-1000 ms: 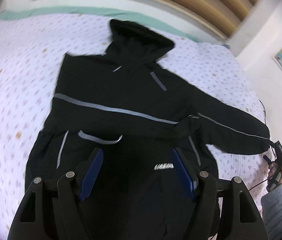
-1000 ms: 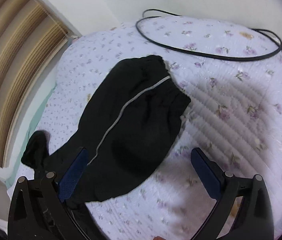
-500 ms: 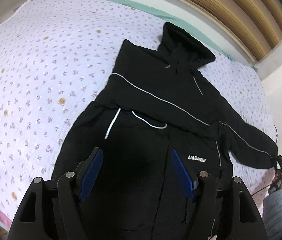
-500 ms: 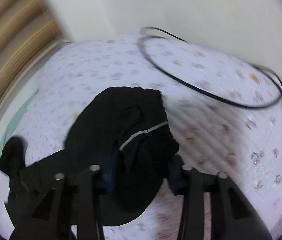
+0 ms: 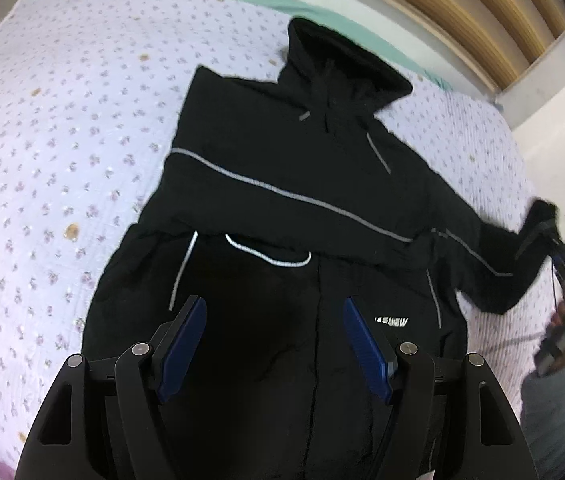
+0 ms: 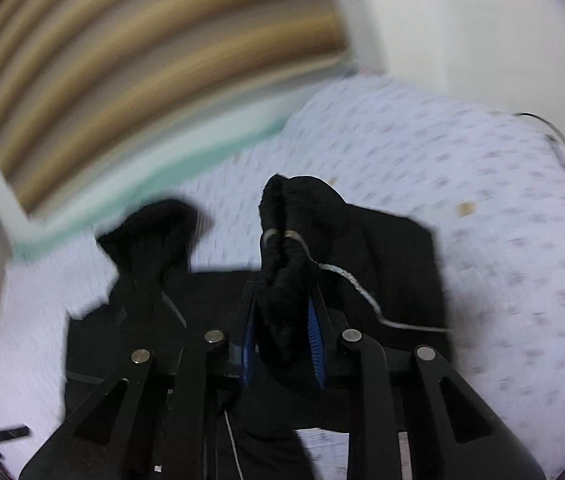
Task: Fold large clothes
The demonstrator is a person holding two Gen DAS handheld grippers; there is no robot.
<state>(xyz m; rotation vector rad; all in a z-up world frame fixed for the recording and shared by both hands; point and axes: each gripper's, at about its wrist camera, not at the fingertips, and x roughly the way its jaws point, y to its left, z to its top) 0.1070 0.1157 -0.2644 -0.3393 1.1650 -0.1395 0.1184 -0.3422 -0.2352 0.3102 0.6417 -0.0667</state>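
Black hooded jacket [image 5: 282,184] with grey piping lies spread on the bed, one sleeve lifted.

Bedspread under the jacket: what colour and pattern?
Pale lilac bedspread with small purple flower sprigs; clearest in the left wrist view.

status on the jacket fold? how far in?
Early. Done: one sleeve already lies folded across the chest of the black jacket on the bed. In hand: the right gripper is closing on the other sleeve's cuff, bunched between its pads. The left gripper hangs open over the hem. Left: lay that sleeve across, then fold the body.
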